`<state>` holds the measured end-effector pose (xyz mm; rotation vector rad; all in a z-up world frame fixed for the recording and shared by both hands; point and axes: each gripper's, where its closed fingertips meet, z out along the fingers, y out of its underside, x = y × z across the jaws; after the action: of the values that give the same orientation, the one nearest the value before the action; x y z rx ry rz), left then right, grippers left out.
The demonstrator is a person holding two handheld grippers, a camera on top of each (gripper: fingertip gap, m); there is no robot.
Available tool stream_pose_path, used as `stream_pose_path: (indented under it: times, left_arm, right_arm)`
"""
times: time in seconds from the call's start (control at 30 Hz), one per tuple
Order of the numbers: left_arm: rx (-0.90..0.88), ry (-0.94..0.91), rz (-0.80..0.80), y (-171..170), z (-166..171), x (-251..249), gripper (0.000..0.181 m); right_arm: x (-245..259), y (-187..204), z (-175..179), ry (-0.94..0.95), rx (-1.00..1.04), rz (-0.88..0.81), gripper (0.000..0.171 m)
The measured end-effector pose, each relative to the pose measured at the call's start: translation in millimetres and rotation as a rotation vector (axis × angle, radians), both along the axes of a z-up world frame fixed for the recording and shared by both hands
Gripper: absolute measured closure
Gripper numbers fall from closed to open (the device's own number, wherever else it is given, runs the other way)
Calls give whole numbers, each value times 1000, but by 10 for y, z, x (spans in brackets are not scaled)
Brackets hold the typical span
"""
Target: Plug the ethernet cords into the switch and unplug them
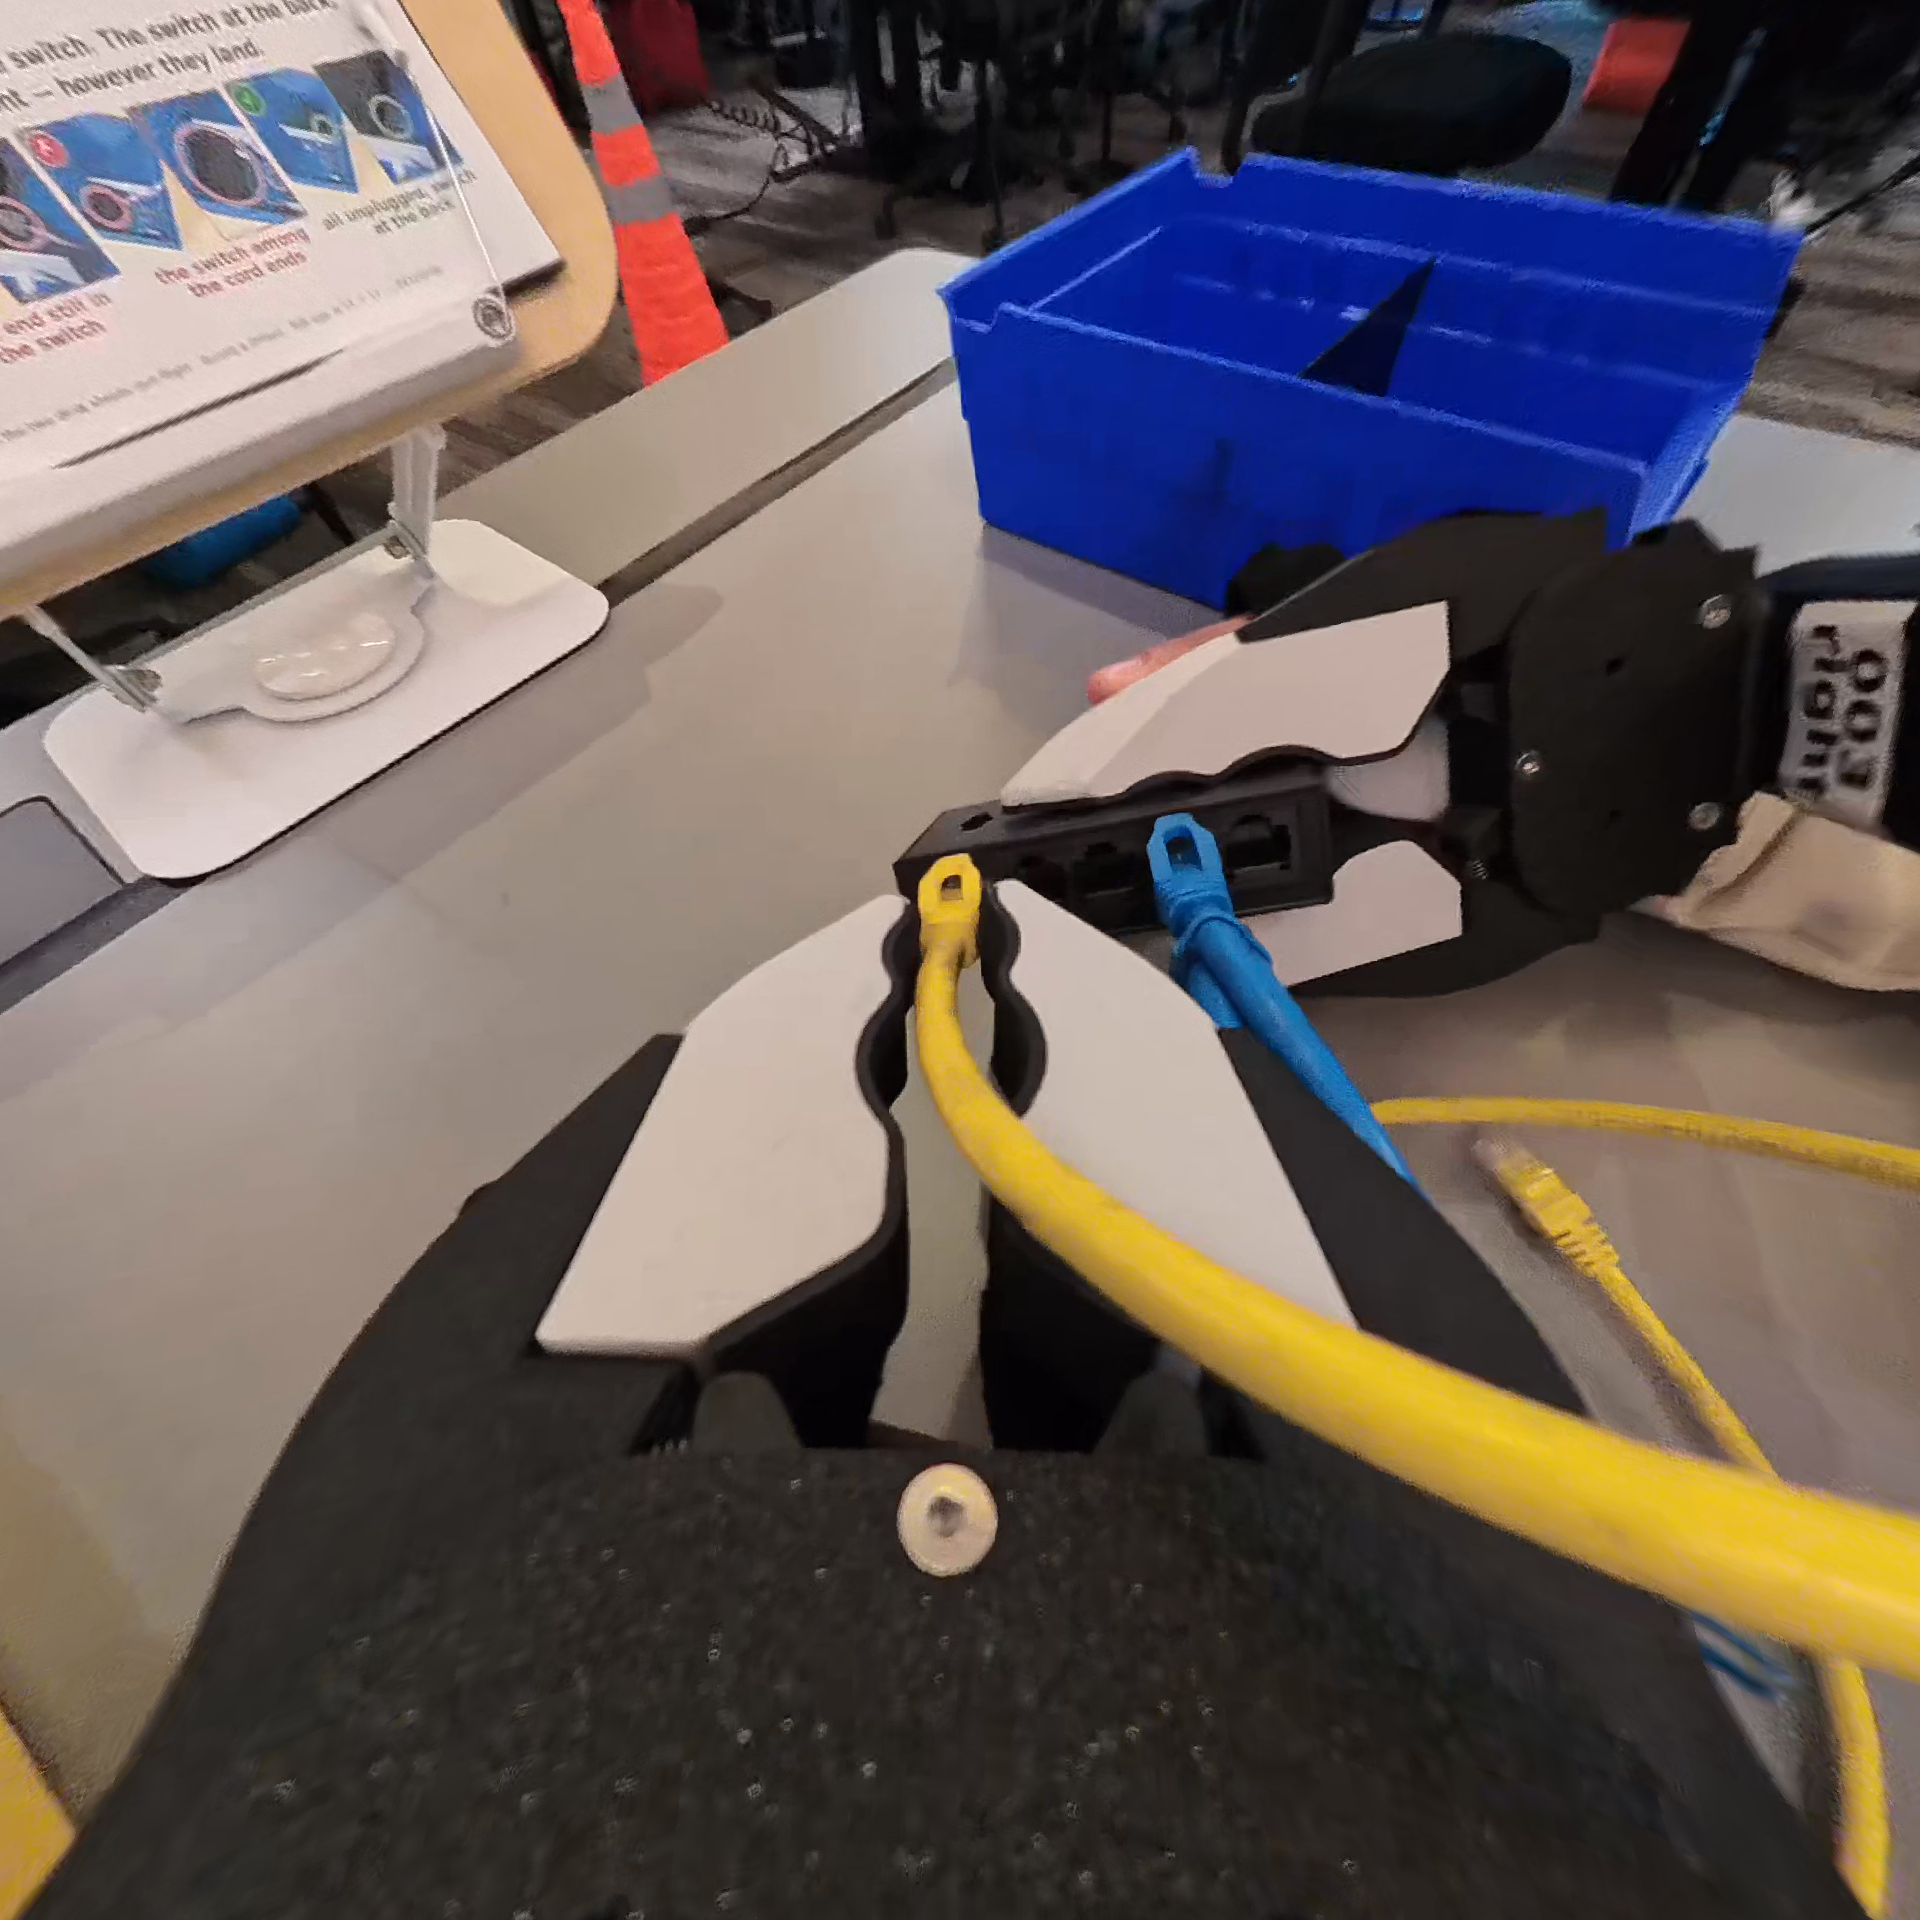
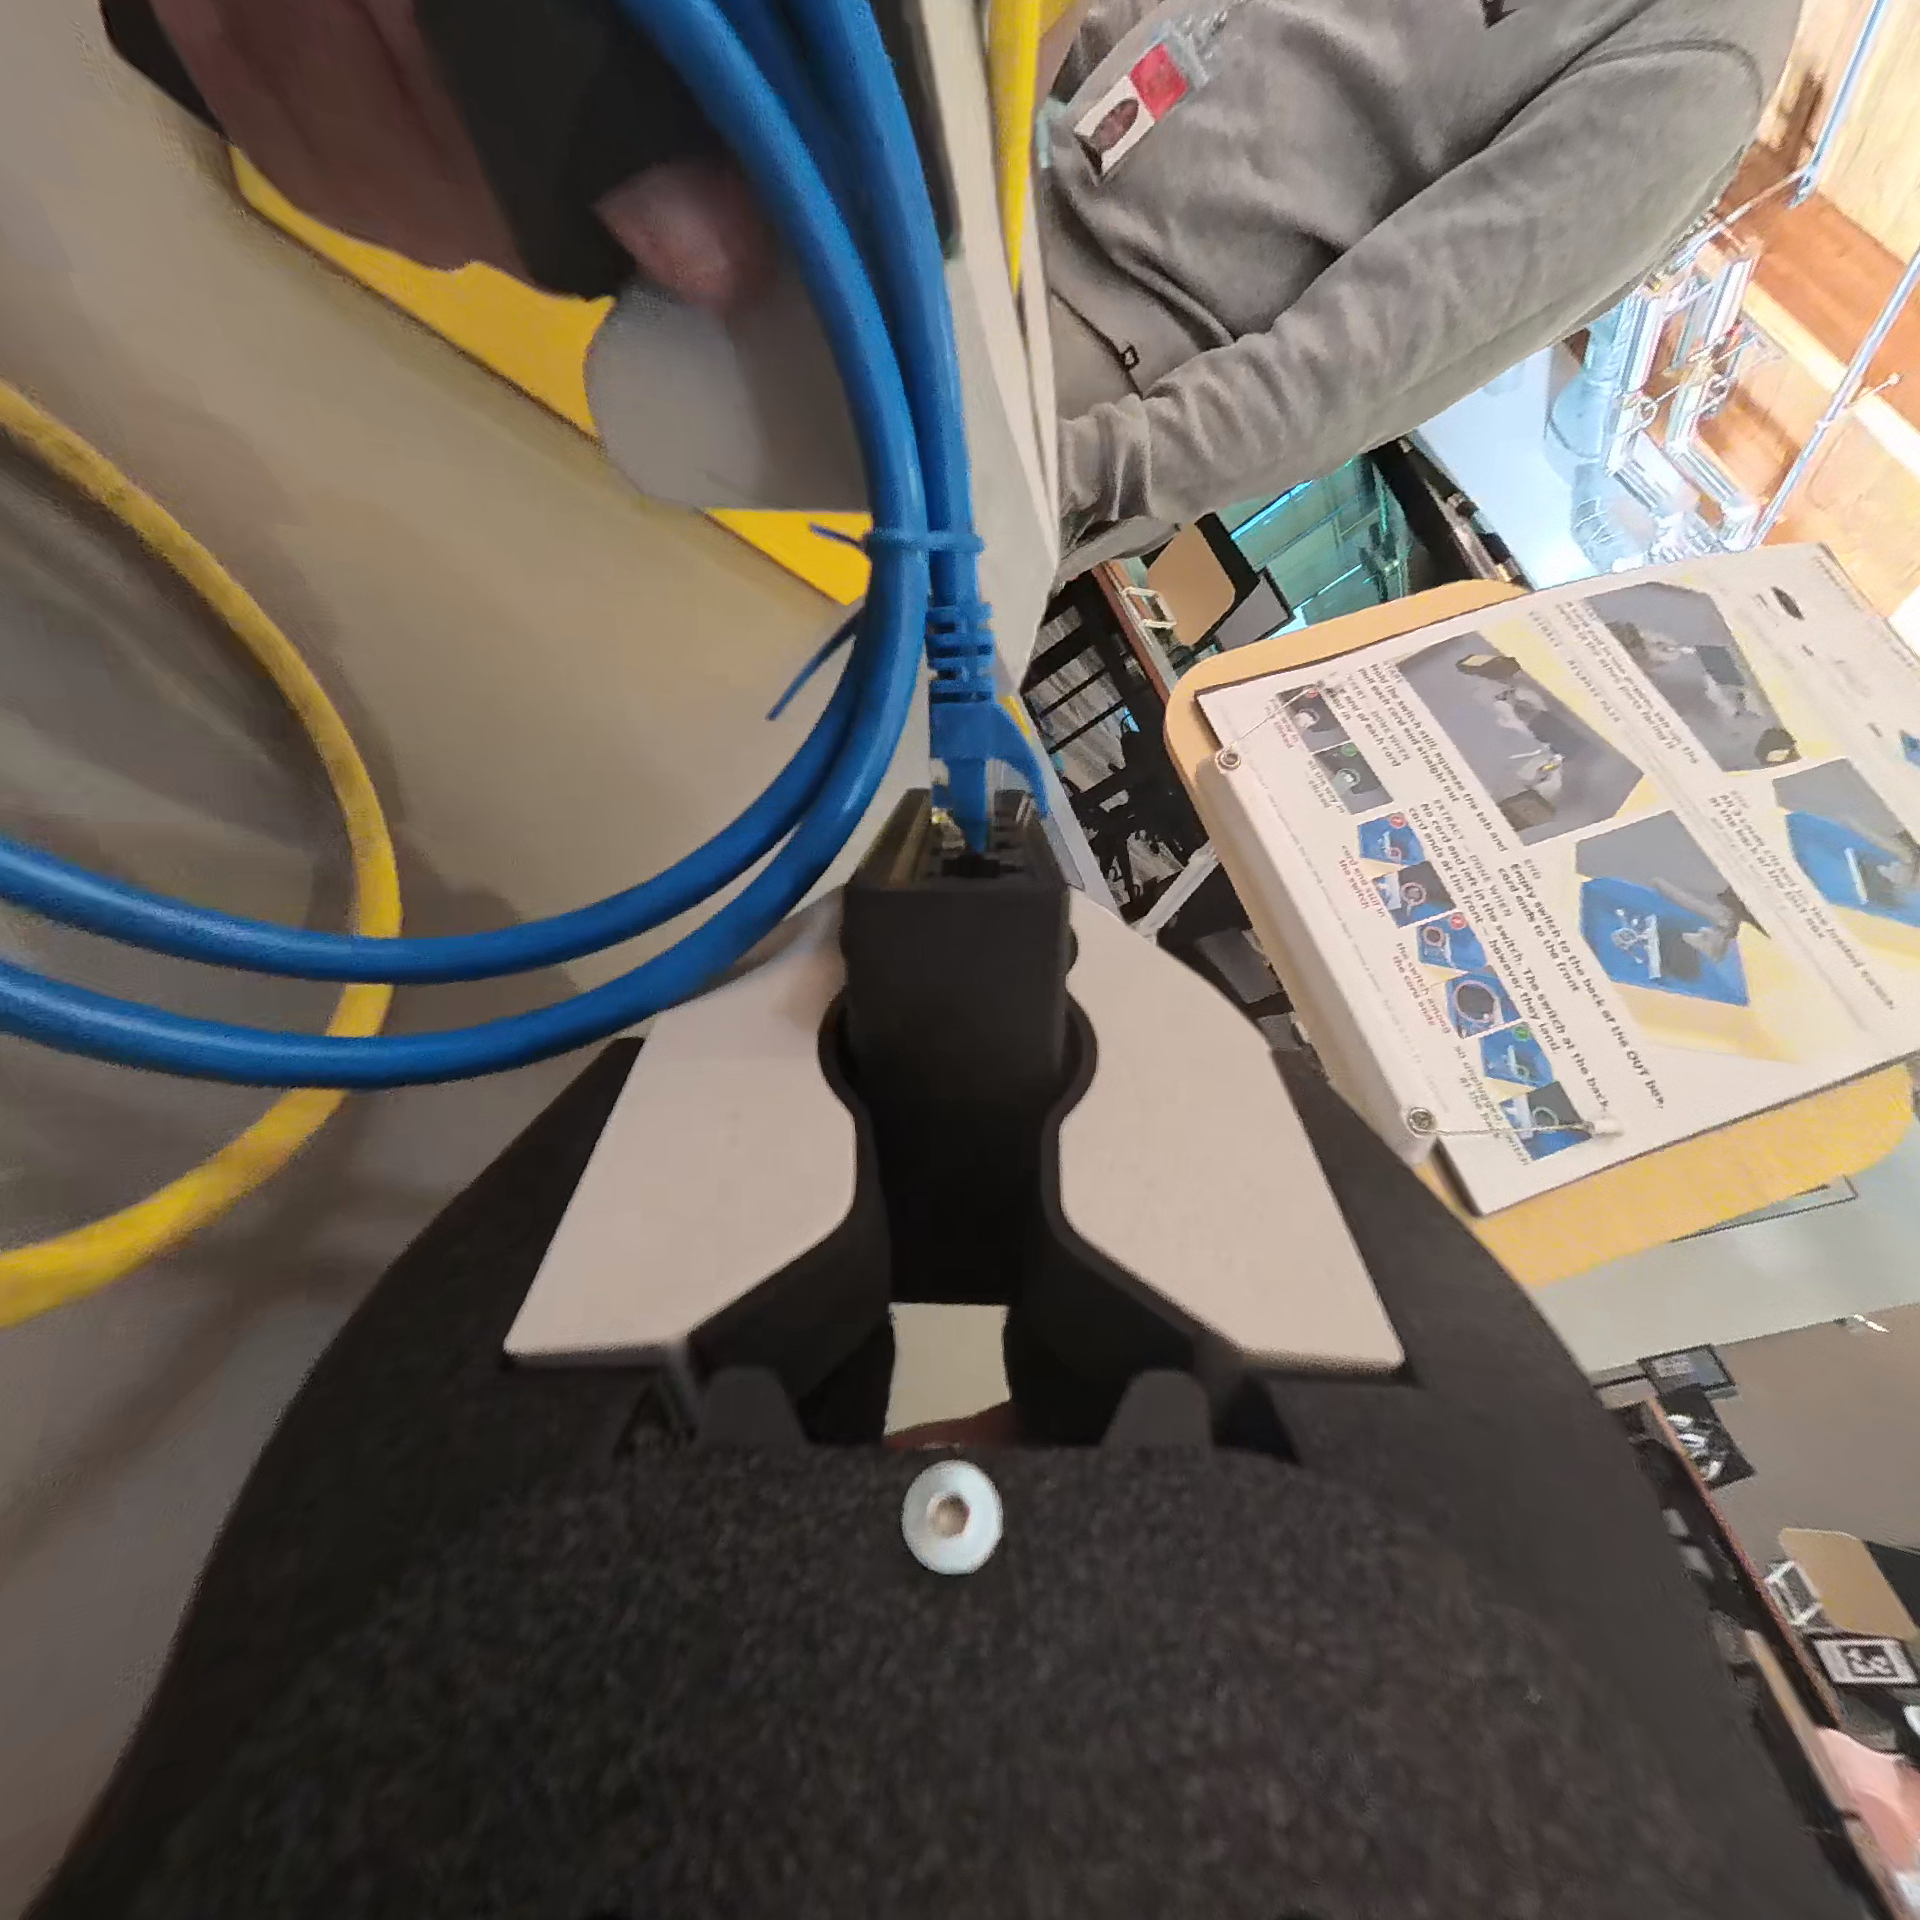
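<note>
Switch (image 1: 1132, 857): small black box on the grey table (image 1: 623, 831), port face toward the left wrist camera, just in front of the blue bin (image 1: 1299, 416). Right gripper (image 2: 958, 997): jaws clamped on the switch body from its right end. Blue cord (image 1: 1184, 862): plugged into a port right of the switch's centre, its slack looping away from the switch. Yellow cord (image 1: 948, 904): connector at the switch's leftmost port; how deep it sits cannot be told. Left gripper (image 1: 951, 935): jaws closed around the yellow cord just behind that connector. Second yellow connector (image 1: 1548, 1205): loose on the table, right of and nearer than the switch. Instruction sheet on a stand (image 1: 239, 239): well left of the switch.
</note>
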<state>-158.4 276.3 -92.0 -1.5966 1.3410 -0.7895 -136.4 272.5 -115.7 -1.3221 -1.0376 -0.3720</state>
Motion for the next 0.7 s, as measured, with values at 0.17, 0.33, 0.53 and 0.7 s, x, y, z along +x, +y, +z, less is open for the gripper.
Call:
stream_pose_path:
  times: [0.17, 0.33, 0.53, 0.7]
  left_arm:
    - [-125, 4, -15, 27, -12, -43, 164]
    - [-113, -1, -20, -15, -24, -18, 170]
    - [-122, -23, -5, -22, -9, 10, 165]
    - [-140, -31, -4, -22, -1, 1, 170]
  right_arm:
    - [12, 22, 71, 28, 14, -3, 141]
    - [28, 18, 59, 9, 23, -8, 141]
    - [44, 29, 43, -10, 26, -6, 141]
    - [21, 10, 55, -44, 53, -9, 142]
